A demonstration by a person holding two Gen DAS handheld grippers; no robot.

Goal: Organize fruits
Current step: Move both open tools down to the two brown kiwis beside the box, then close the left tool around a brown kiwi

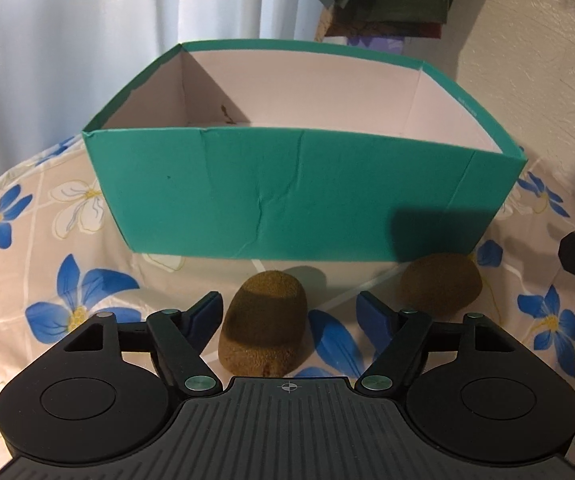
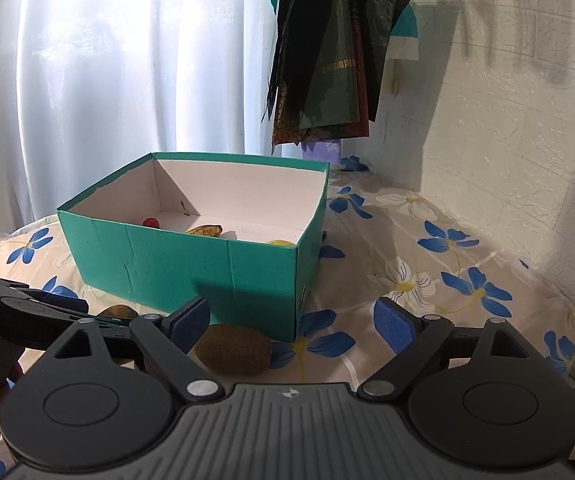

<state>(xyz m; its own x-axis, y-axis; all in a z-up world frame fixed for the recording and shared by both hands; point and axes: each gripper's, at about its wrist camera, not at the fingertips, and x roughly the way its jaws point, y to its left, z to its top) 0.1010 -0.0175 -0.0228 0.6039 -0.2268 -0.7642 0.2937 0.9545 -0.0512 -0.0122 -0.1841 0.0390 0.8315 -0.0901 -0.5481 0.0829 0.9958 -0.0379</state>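
Kiwi (image 1: pixel 265 322) lay between left gripper (image 1: pixel 289 314) pads, jaws spread, untouched, just before teal box (image 1: pixel 303 196) front wall; second kiwi (image 1: pixel 441 282) right. Right wrist view: right gripper (image 2: pixel 293 326) spread, that kiwi near its left pad, open cloth (image 2: pixel 427 240) right of box corner

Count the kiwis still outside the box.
2. One kiwi lies between the left gripper's open fingers; the other kiwi lies to its right, before the green box. Others may be hidden.
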